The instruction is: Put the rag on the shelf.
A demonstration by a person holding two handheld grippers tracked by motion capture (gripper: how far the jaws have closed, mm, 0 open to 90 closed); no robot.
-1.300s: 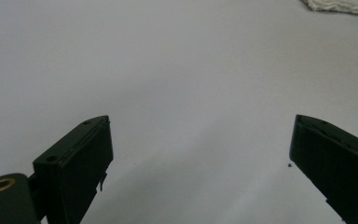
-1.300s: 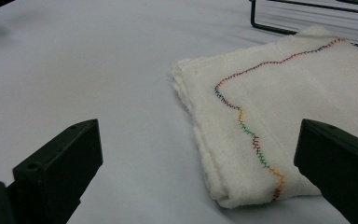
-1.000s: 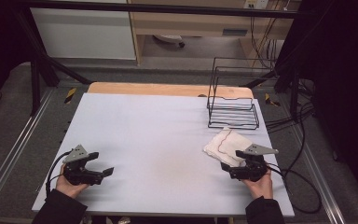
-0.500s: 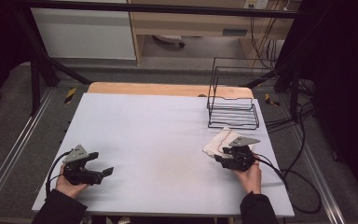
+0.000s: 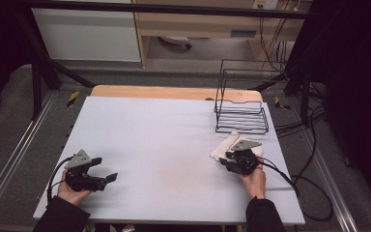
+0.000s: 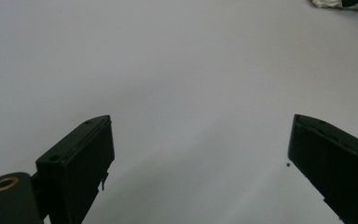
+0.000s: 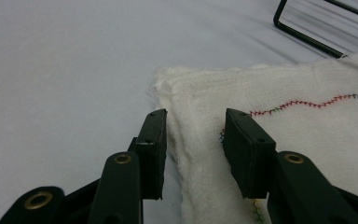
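Observation:
A white cloth (image 5: 223, 146) with a line of coloured stitching lies on the pale table (image 5: 164, 130) at the right, just in front of a wire rack. My right gripper (image 5: 226, 159) is at its near edge. In the right gripper view the cloth (image 7: 289, 88) runs between the jaws of the right gripper (image 7: 193, 116), one pad at the hem and one on top of the fabric, with a gap still left. Those jaws have just been closing. My left gripper (image 5: 105, 170) rests at the near left, wide open over bare table; the left gripper (image 6: 200, 126) has nothing between its jaws.
A black wire rack (image 5: 241, 113) stands at the back right, close behind the cloth; its base bar (image 7: 307, 37) is in the right gripper view. A wooden strip (image 5: 174, 92) runs along the table's far edge. Cables (image 5: 290, 183) trail off the right side.
My right hand has moved forward and a little left onto the cloth's near edge, and its jaws have narrowed around the hem. The left hand has stayed put.

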